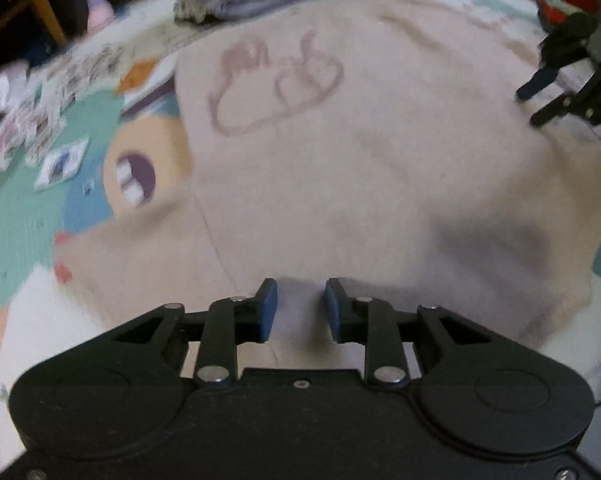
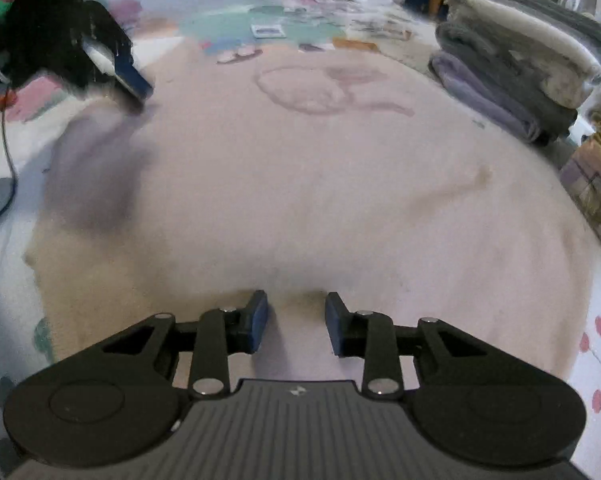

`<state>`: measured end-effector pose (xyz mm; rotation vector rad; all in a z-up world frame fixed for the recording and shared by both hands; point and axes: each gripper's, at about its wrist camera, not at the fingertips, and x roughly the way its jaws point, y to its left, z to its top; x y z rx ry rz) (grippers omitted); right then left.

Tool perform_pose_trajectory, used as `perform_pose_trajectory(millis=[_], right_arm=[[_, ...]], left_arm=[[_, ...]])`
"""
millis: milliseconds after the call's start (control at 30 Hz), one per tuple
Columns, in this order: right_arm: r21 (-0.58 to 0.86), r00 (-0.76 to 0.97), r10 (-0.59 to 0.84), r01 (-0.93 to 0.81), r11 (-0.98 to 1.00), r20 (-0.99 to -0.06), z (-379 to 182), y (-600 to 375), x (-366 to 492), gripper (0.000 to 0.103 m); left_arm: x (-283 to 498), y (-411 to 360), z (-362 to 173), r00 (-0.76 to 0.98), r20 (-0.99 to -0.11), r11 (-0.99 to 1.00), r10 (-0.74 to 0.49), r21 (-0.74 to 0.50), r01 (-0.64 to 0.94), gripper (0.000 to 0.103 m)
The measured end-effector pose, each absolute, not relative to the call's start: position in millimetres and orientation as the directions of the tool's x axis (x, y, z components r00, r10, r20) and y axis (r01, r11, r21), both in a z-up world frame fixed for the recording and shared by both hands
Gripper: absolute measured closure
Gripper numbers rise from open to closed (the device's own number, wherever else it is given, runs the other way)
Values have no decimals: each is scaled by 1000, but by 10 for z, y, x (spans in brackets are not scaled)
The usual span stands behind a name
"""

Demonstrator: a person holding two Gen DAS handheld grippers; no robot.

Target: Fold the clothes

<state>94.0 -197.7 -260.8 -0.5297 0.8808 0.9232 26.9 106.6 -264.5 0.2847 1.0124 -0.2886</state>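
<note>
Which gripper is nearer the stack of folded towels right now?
Right. The right gripper hovers over the pink garment with the stack of folded towels close on its right; the left gripper sits on the garment's far side from the stack.

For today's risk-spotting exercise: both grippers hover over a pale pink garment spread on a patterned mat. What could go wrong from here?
1. Both grippers, left gripper and right gripper, show open jaws with nothing gripped, so a fold could start without the pale pink garment.
2. The stack of folded towels sits by the garment's edge; a sweeping fold might knock it.
</note>
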Motion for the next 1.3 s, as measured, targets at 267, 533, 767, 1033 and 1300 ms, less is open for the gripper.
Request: perform_pose_trajectory(millis=[267,533,767,1033,1300], right_arm=[[-53,286,515,-906,420,-808,-2443,-1698,579,70],[34,198,490,-905,424,-849,-2563,-1639,375,66],[84,169,398,-835,544,-901,-2524,-2456,77,66],[100,244,441,-775,625,-864,-2330,-2723,247,67],[76,344,345,-603,794,-873,-2564,-3075,586,65]], left_arm=[[156,298,-2458,517,-796,842,-315,17,539,78],[12,-46,-2654,478,-820,793,-316,49,608,77],[-373,471,-2586,431,-862,831,-268,20,557,63],[-4,1239,-2340,522,-838,952,-160,9,305,66],[367,1596,-2638,493,-861,977,-122,-16,213,59]])
